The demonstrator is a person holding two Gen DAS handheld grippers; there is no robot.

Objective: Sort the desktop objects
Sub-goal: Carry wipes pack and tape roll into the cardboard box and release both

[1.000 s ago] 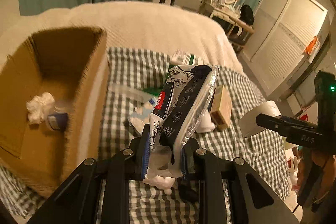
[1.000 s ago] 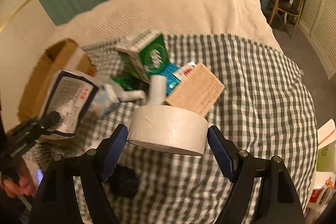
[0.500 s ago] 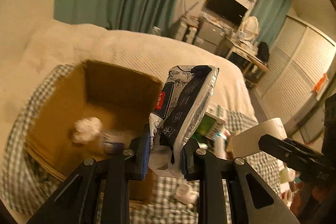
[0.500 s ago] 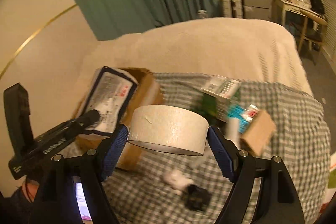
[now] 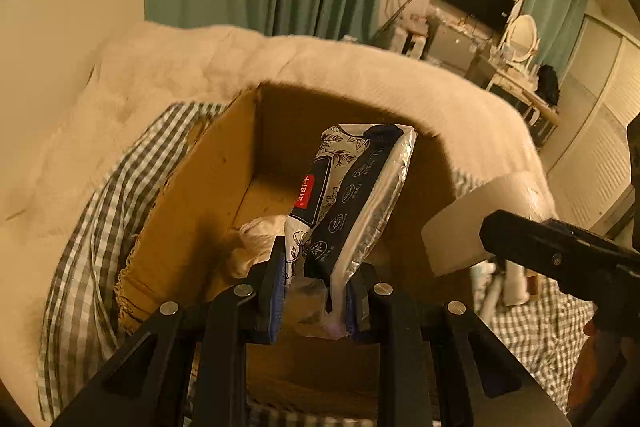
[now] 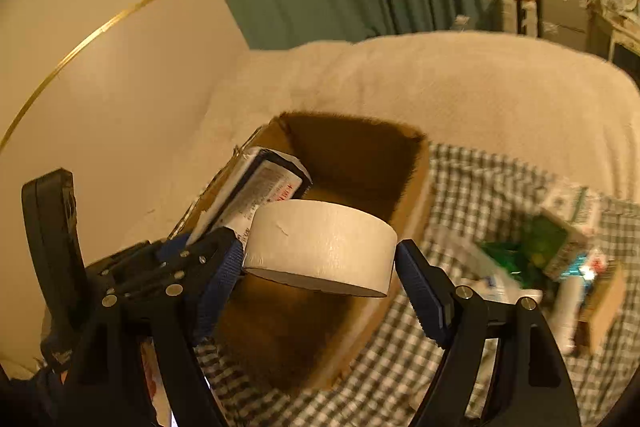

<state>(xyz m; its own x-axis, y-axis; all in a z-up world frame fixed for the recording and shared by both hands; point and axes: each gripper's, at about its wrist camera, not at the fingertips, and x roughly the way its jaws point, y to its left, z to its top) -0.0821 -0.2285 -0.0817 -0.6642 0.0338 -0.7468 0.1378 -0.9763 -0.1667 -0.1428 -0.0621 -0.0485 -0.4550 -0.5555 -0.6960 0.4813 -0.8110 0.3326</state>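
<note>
Since the earlier frames both hands have swung away from the clutter, and the open brown cardboard box (image 5: 224, 195), formerly off to one side, now sits dead ahead of both cameras. Bed: cream fleece blanket (image 6: 400, 79) under a grey-and-white checked cloth (image 6: 500, 179), which carries the box and the unsorted items. Box: upright, open-topped, with a crumpled white wad (image 5: 256, 231) on its floor. Wide roll of cream masking tape (image 6: 320, 247): held flat between the widely spread pads of the right gripper (image 6: 320, 263), each pad touching its rim, poised at the near right wall of the box. Dark blue and silver foil pouch with floral print and a red label (image 5: 352, 199): standing up from the left gripper (image 5: 314, 297), whose jaws are drawn close and pinch its lower end, above the box opening. Unsorted remainder, blurred, on the cloth right of the box: a green-and-white carton (image 6: 560, 243), a white tube (image 6: 568, 303), a tan block (image 6: 604, 303). Risks, as judged: the two grippers are close together at one opening and may knock each other; the tape, held only at its rim, could tip out and roll off the bed; the pouch, released too near a wall, could catch on the edge and land outside.
</note>
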